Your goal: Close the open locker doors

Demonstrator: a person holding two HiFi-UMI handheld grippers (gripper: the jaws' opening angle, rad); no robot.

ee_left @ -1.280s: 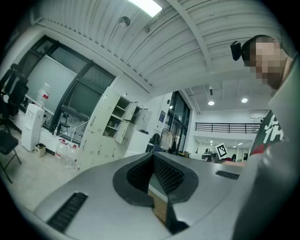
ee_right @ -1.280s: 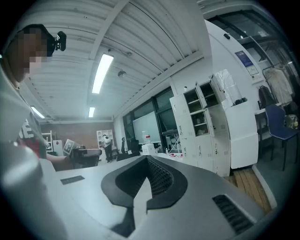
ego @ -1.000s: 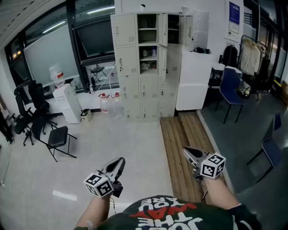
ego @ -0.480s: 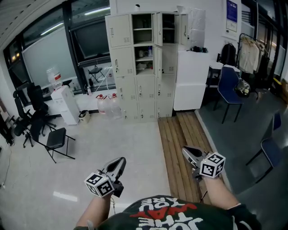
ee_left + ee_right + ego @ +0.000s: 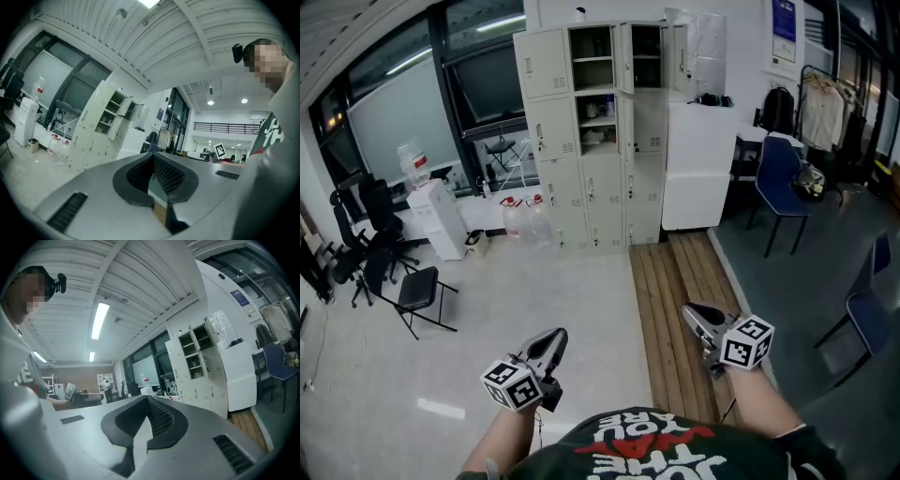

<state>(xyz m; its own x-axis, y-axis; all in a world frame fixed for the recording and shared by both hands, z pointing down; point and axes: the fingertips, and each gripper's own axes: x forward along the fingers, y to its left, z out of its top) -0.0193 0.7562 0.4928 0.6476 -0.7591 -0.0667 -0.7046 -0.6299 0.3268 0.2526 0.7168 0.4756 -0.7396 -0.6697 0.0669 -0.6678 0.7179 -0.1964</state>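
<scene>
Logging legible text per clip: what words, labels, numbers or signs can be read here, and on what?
Nothing reads cleanly.
Shirt print: large red and white letters, upside down, cut off; unreadable.
Blue wall poster: too small.
Lockers: no legible labels.
Left cube, right cube: square marker patterns, no words.

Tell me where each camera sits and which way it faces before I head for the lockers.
Head view: on the person's head, facing forward and steeply down toward the lockers; shows the left gripper, right gripper and shirt.
Left gripper view: on the left gripper, looking along its shut jaws; lockers far left, shirt at right.
Right gripper view: on the right gripper, looking along its shut jaws; lockers at right, shirt at left.
Shared: all three show the lockers with upper doors open.
</scene>
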